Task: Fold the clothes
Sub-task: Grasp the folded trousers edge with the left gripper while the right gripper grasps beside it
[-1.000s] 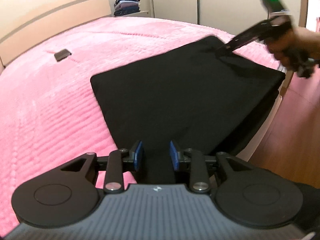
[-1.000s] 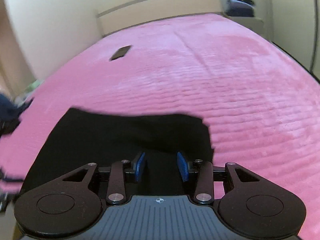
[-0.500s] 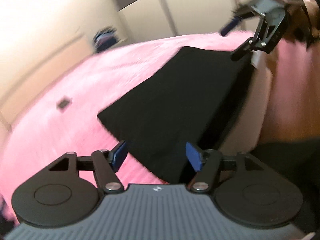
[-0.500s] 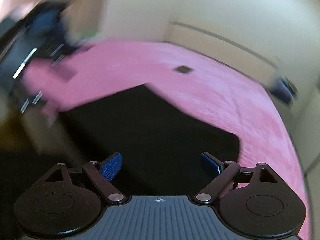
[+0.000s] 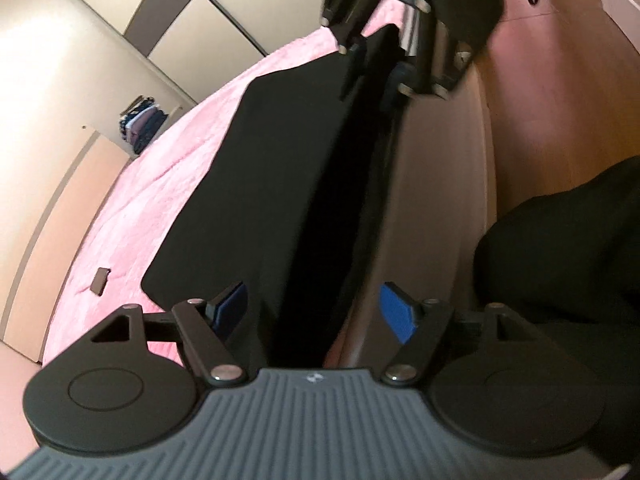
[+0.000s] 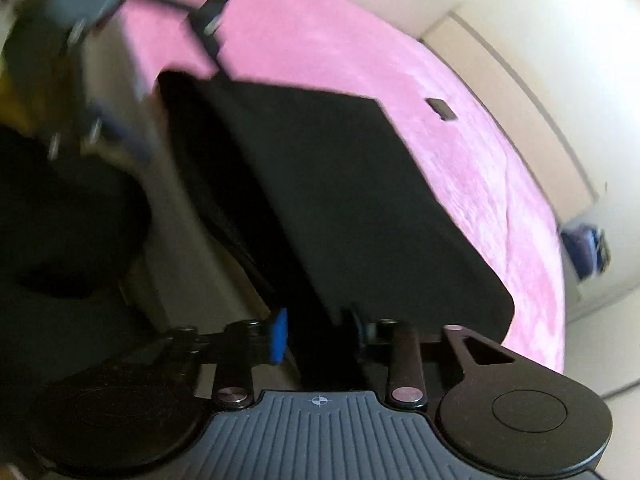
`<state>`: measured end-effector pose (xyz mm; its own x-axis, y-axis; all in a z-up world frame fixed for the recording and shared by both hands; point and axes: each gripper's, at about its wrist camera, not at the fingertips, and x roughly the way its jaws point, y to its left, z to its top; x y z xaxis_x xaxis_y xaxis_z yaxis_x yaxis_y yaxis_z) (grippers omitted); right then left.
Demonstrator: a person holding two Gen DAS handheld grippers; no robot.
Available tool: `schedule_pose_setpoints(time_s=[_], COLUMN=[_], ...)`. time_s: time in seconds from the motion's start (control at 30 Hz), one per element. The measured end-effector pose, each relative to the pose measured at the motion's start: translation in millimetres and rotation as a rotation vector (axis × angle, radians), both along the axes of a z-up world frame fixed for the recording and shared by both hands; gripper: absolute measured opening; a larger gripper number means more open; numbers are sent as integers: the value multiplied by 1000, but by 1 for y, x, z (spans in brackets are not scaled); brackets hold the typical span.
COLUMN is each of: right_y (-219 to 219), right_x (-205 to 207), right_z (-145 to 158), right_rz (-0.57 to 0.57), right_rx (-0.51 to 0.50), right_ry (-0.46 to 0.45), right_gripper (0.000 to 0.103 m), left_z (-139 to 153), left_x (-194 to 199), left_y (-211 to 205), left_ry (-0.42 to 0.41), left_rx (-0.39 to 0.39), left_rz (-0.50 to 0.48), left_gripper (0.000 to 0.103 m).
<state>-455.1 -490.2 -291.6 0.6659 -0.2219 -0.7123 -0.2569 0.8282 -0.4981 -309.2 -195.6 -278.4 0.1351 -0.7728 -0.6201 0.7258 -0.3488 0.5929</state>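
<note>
The folded black cloth garment (image 5: 280, 184) is lying at the pink bed's (image 5: 160, 184) edge, hanging between the left gripper (image 5: 312, 312)'s widening fingers, untouched; the right gripper (image 6: 320, 332)'s fingers are closing around its hanging edge, contact unclear.

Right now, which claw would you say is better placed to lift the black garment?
Probably the right claw: it has just been closing with the garment between; the left claw has just been opening astride it.

A pink bed (image 5: 168, 184) carries a black garment (image 5: 280, 184) and small dark object (image 5: 99, 281).
</note>
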Motion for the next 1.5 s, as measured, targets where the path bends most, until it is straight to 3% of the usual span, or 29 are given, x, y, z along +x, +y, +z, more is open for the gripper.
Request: schedule_pose_setpoints(time_s=[0.1, 0.23, 0.47, 0.57, 0.63, 0.7, 0.77, 0.9, 0.97, 1.07, 1.13, 1.23, 1.4, 1.5], right_y=[-9, -11, -7, 1, 10, 18, 24, 29, 27, 14, 4, -2, -9, -17], right_x=[2, 3, -3, -11, -20, -30, -33, -20, -13, -9, -11, -16, -15, -14], right_z=[17, 27, 21, 9, -1, -9, -16, -33, -39, -43, -47, -48, -39, -27], right_rz=[-28, -42, -53, -51, -36, -16, -14, -15, -34, -86, -98, -83, -88, -76], right_rx=[67, 92, 80, 46, 18, -11, -42, -160, -231, -327, -359, -355, -289, -244], right_ry=[-21, -30, -49, -74, -94, -125, -138, -157, -157, -135, -103, -87, -90, -85], right_gripper=[28, 28, 28, 33, 57, 70, 70, 70, 70, 67, 49, 31, 22, 21], left_z=[4, 2, -27, -31, -28, -21, -11, 27, 41, 52, 52, 45, 10, 8], left_x=[-2, -7, -16, -15, -10, -3, 4, 30, 38, 43, 44, 39, 15, 17], left_y=[-9, -23, -32, -31, -30, -30, -34, -49, -54, -57, -57, -56, -30, -32], left_ry=[-10, -115, -319, -350, -339, -313, -262, -40, 0, -2, -16, -61, -318, -321], left_rx=[-24, -45, 11, 17, 21, 32, 44, 62, 62, 63, 67, 58, 41, 68], left_rz=[6, 10, -38, -43, -40, -43, -40, 21, 27, 13, -1, -24, -113, -138], left_gripper=[70, 70, 39, 24, 20, 19, 18, 18, 18, 18, 18, 20, 21, 18])
